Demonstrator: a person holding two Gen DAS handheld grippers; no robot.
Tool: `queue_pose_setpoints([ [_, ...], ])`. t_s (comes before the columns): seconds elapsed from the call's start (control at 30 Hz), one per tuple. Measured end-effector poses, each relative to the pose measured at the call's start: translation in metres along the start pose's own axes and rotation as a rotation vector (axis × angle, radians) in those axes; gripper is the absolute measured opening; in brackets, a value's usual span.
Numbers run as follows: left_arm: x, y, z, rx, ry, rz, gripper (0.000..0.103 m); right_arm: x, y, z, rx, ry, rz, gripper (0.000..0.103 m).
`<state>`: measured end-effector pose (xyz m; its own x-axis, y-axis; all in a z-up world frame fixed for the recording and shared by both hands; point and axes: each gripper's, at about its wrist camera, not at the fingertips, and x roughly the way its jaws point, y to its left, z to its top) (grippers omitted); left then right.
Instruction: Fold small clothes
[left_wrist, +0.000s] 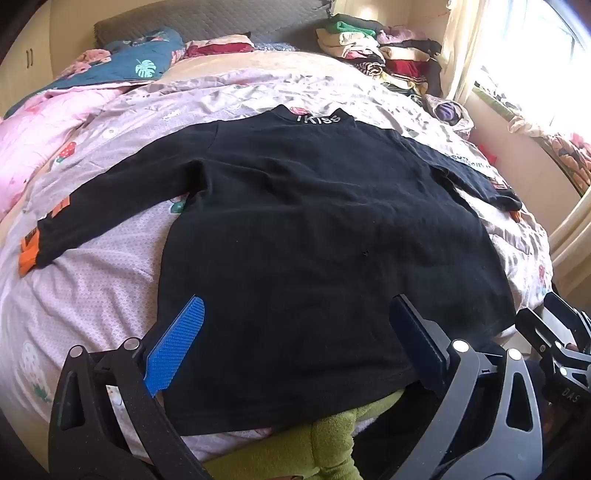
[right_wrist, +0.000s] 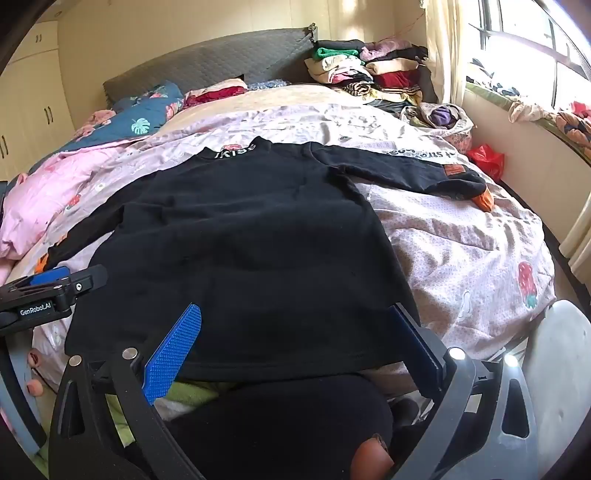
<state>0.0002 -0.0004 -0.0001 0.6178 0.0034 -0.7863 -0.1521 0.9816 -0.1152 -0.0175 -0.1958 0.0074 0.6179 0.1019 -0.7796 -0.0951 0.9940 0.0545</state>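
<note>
A small black long-sleeved top (left_wrist: 314, 221) lies spread flat on the bed, collar away from me, both sleeves out to the sides, with orange cuffs (left_wrist: 27, 254). It also shows in the right wrist view (right_wrist: 240, 240). My left gripper (left_wrist: 299, 314) is open, its blue fingers hovering over the lower hem, holding nothing. My right gripper (right_wrist: 295, 317) is open above the hem's right part, holding nothing. The left gripper shows at the left edge of the right wrist view (right_wrist: 55, 284); the right gripper shows at the right edge of the left wrist view (left_wrist: 554, 332).
The bed has a pink patterned quilt (left_wrist: 110, 266). A pile of folded clothes (left_wrist: 388, 48) sits at the far right corner. A green garment (left_wrist: 332, 432) lies under the near hem. A window and sill (right_wrist: 535, 92) are on the right; a red bag (right_wrist: 485, 158) lies beside the bed.
</note>
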Motion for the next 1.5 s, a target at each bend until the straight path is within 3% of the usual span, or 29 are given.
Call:
queue_pose_setpoints([
  [1.5, -0.004, -0.006, -0.002, 0.0, -0.013, -0.016, 0.094, -0.004, 0.011, -0.001, -0.033, -0.017, 0.005, 0.099],
])
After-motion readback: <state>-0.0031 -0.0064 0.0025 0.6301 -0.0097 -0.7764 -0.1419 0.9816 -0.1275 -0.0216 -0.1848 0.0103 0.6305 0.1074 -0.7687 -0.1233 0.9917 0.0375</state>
